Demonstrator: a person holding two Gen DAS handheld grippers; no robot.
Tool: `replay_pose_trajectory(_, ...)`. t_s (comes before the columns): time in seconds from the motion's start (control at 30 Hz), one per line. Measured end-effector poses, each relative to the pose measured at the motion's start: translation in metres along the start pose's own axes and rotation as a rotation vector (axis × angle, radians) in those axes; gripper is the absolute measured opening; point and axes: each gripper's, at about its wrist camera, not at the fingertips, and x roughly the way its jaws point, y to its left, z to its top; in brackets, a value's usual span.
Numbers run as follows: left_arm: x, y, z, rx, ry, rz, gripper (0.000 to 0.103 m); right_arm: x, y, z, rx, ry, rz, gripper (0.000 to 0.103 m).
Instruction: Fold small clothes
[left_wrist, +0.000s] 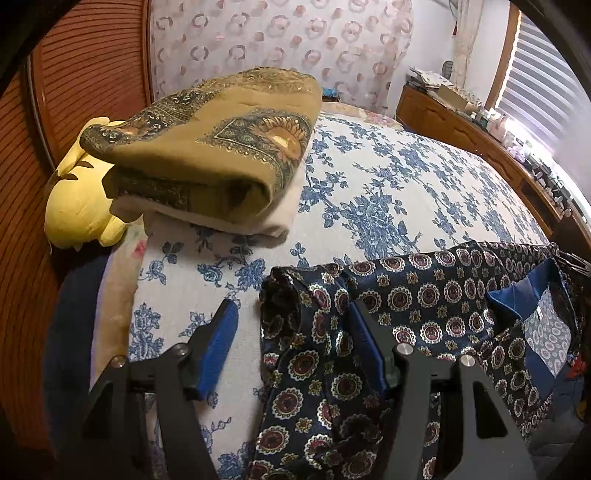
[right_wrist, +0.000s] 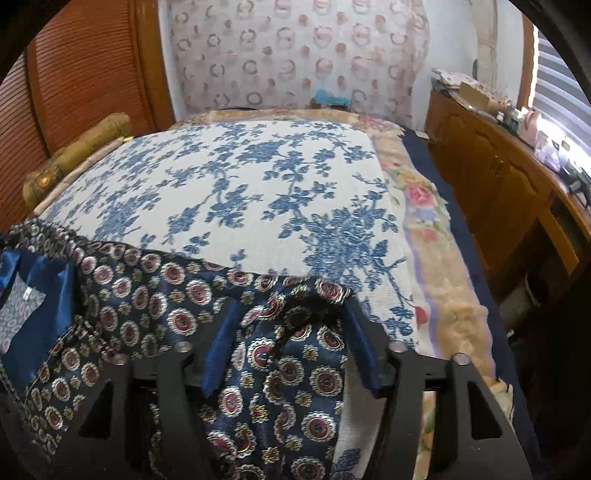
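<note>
The navy patterned garment (left_wrist: 424, 295) lay on the bed's blue-flowered cover (left_wrist: 369, 177), at its near edge, its long axis running side to side between the two tools; its blue lining (left_wrist: 517, 295) faced up near the middle. Its lower part ran out of frame beneath both cameras.

The left tool (left_wrist: 291, 325) pointed steeply down, jaws apart, straddling the garment's bunched left end; whether the pads pressed the cloth I could not tell. The right tool (right_wrist: 288, 325), angled likewise, had gathered cloth between its blue fingers (right_wrist: 221, 343), which looked closed against the bunched right end.

A folded tan blanket (left_wrist: 207, 147) sat at the far left.
</note>
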Motion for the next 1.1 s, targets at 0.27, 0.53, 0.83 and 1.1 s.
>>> replay_pose_trajectory(0.27, -0.001, -0.004, -0.001, 0.007, -0.012, -0.021, 0.027, -0.002, 0.009, -0.002, -0.019, 0.010, 0.093, 0.009)
replay_pose_trajectory(0.53, -0.036, -0.014, -0.003, 0.002, -0.097, -0.080, 0.001, -0.032, 0.018, -0.006, -0.021, -0.081, 0.089, 0.002)
replay_pose_trajectory(0.83, -0.148, -0.037, 0.012, 0.025, -0.355, -0.137, 0.000, -0.131, 0.022, 0.012, -0.018, -0.316, 0.076, 0.002)
replay_pose_trajectory(1.1, -0.206, -0.043, 0.096, 0.096, -0.506, -0.084, 0.000, -0.209, 0.024, 0.088, -0.117, -0.486, 0.055, 0.002)
